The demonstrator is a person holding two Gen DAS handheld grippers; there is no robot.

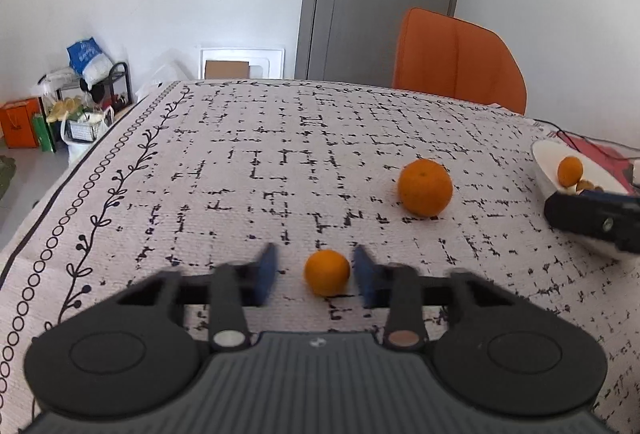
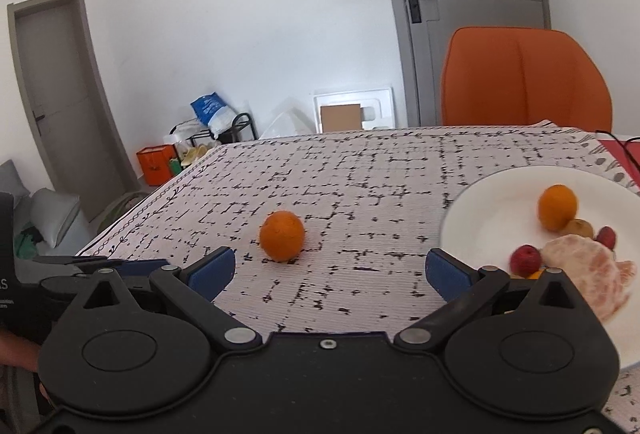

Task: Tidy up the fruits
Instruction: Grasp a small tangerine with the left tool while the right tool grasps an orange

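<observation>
The left gripper (image 1: 314, 276) brackets a small orange (image 1: 327, 272), blurred pads apparently not yet pressing. The right gripper (image 2: 330, 272) hangs wide open over the tablecloth (image 1: 240, 162). Farther off lie a larger orange (image 1: 425, 187) and the white plate (image 2: 492, 202) of fruit.

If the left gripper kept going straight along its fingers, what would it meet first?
The small orange, which already sits between the left gripper's blue pads, nearer the right one. Whether the pads touch it is unclear in the blur. The larger orange lies further off to the right.
</observation>
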